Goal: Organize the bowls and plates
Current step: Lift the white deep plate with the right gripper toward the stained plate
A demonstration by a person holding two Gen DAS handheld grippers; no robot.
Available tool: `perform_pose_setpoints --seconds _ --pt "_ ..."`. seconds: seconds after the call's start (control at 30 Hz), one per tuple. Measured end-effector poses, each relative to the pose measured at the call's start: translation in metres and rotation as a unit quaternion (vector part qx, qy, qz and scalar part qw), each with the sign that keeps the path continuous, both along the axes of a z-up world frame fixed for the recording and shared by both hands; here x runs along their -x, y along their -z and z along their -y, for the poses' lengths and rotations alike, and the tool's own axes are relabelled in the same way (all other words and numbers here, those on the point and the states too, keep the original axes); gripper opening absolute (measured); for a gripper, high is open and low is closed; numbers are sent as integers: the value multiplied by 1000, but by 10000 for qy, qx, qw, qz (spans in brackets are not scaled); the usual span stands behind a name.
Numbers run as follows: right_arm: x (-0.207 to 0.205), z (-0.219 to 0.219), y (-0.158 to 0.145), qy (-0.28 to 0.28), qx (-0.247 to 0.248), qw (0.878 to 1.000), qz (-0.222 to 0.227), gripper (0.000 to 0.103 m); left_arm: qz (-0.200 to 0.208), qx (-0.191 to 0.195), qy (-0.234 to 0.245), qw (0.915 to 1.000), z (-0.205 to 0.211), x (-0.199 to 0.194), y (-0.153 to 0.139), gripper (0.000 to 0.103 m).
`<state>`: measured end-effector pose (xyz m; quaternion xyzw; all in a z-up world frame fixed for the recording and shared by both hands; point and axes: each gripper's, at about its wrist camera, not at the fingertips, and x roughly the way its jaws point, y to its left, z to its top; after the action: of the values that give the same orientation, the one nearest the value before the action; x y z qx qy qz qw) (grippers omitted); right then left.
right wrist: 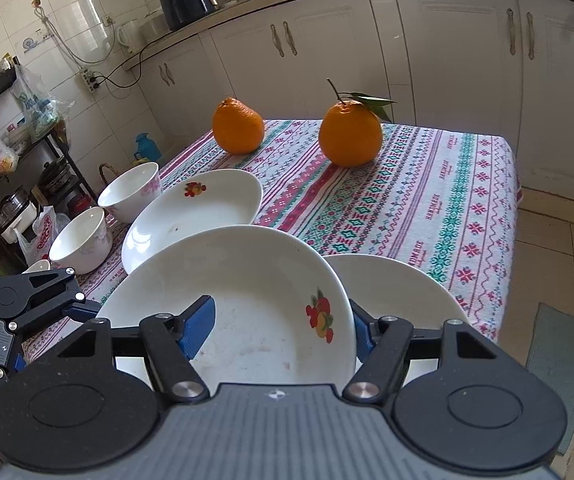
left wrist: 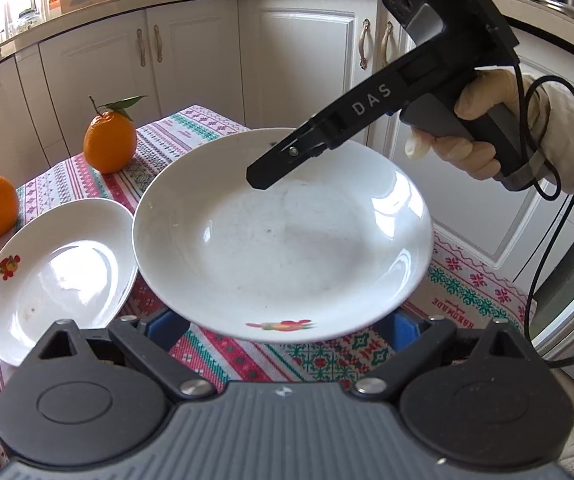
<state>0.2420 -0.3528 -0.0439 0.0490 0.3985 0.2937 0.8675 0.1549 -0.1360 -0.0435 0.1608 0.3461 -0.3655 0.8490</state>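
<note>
Two claws share one white plate w/ a fruit print (left wrist: 283, 236), lifted clear of the table (left wrist: 467, 292) and tilted. In the left wrist view it fills the centre. The left claw (left wrist: 287, 326) spreads wide under its near rim; blue fingers (left wrist: 403, 330) peek out either side, but whether they press the rim I can't tell. The right claw (left wrist: 263, 178) comes in from upper right, gloved hand (left wrist: 467, 140) on the handle, its black tip over the far rim.

In the right wrist view the same plate sits low centre, w/ the right claw (right wrist: 283, 326) clenched across its edge: one blue pad (right wrist: 197, 326) lies on the inside face, the other finger behind the rim at right.

A 2nd printed plate (right wrist: 191, 216) rests on the table just beyond, left of centre. A 3rd plain plate (right wrist: 399, 288) shows behind the held one at right. Two white bowls (right wrist: 131, 192) stand side by side at the table's left edge. Two oranges (right wrist: 239, 126) sit farther back on the patterned cloth, the right one w/ leaves.
</note>
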Motion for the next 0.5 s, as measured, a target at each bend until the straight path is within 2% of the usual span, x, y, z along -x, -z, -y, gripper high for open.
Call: perform_pose_setpoints --seconds 0.5 --pt "-5 35 16 380 -89 9992 5 76 -30 -125 219 9997 33 -19 9 98"
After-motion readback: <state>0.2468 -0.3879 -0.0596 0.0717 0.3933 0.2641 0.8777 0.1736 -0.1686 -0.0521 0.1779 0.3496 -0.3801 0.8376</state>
